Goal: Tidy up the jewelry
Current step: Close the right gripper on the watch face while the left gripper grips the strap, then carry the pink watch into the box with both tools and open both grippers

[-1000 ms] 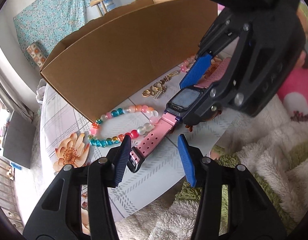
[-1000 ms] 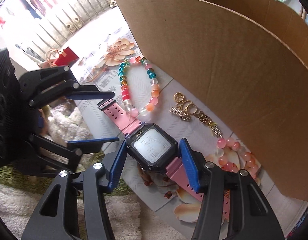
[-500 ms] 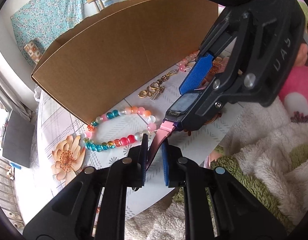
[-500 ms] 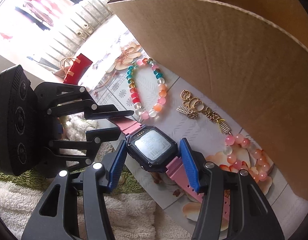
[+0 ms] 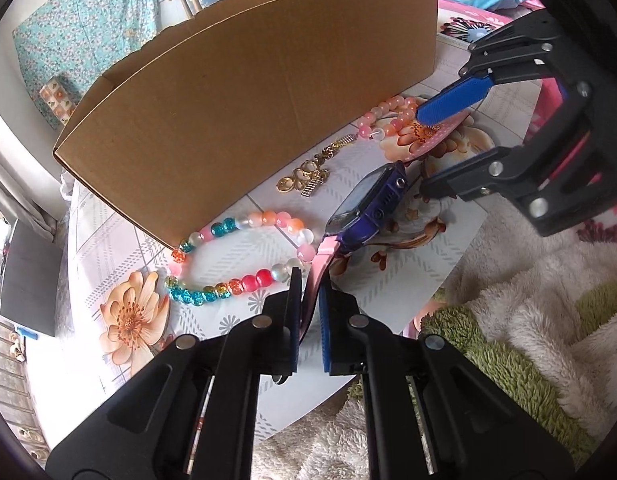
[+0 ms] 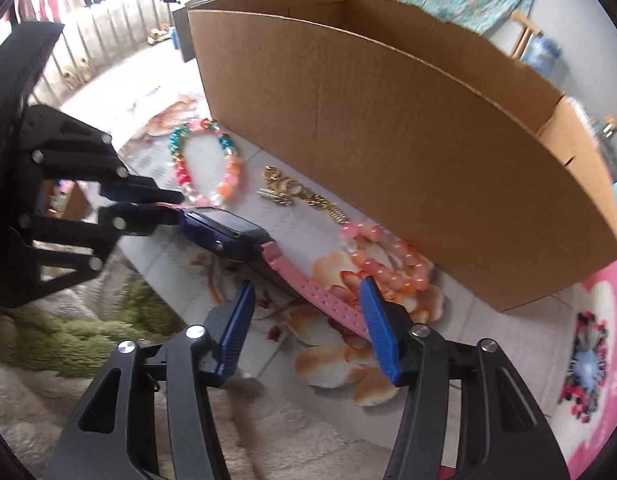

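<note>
The left tongs [image 5: 310, 312] pinch the pink strap of the watch [image 5: 364, 204], tilted above the table [image 5: 428, 264]; the right tongs [image 6: 304, 320] hang spread. Next, presumably lift it into the cardboard box [image 5: 244, 108] beyond.

Daylight fills both of your wrist views. In the right wrist view it pours in from 10 to 11 o'clock, where the window area is blown out to white. The cardboard box [image 6: 408, 152] bows into an arc under fisheye distortion, and a dark vignette rings each frame. Your left wrist view is the sharper one: the multicolored bead bracelet [image 5: 236, 256] is crisp and glints with small highlights. The right wrist view is soft with motion blur, worst toward 9 o'clock and 4 o'clock. Shadows on the floral tablecloth [image 5: 108, 248] are faint and short.
</note>
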### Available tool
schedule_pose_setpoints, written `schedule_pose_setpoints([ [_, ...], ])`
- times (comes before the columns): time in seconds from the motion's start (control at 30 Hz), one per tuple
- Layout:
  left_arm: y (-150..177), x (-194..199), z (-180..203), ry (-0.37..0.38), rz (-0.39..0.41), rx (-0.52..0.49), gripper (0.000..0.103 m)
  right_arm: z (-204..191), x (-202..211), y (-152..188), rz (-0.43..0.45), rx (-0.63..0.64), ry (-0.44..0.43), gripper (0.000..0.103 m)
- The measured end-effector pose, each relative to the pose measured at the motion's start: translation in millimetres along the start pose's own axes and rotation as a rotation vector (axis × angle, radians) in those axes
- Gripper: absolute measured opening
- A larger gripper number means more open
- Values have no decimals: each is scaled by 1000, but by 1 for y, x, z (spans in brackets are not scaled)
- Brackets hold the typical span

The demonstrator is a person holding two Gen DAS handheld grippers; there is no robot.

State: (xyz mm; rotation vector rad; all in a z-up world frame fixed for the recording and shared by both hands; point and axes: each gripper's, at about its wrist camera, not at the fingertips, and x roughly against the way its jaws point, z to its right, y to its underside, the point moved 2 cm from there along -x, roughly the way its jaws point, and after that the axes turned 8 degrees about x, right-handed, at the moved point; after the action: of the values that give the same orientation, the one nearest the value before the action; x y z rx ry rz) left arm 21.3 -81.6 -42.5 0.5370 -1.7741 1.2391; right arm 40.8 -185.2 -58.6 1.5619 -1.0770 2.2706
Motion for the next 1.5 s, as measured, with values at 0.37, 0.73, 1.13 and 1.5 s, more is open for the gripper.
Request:
schedule_pose_setpoints([
  [0.37, -1, 3, -5, -26, 22, 16, 3, -60, -3, 8, 12, 123, 447, 6],
  [0.73, -35, 69, -25, -48, 217, 22, 3, -44, 60, -30, 216, 68, 555, 4],
  [1.13, -152, 92, -101, 67, 210, 97, 3, 65, 94, -130, 328, 30, 391, 4],
  [1.5, -205, -70, -146, 184, -281, 275, 3, 162, -70, -185, -127, -47, -103, 3],
])
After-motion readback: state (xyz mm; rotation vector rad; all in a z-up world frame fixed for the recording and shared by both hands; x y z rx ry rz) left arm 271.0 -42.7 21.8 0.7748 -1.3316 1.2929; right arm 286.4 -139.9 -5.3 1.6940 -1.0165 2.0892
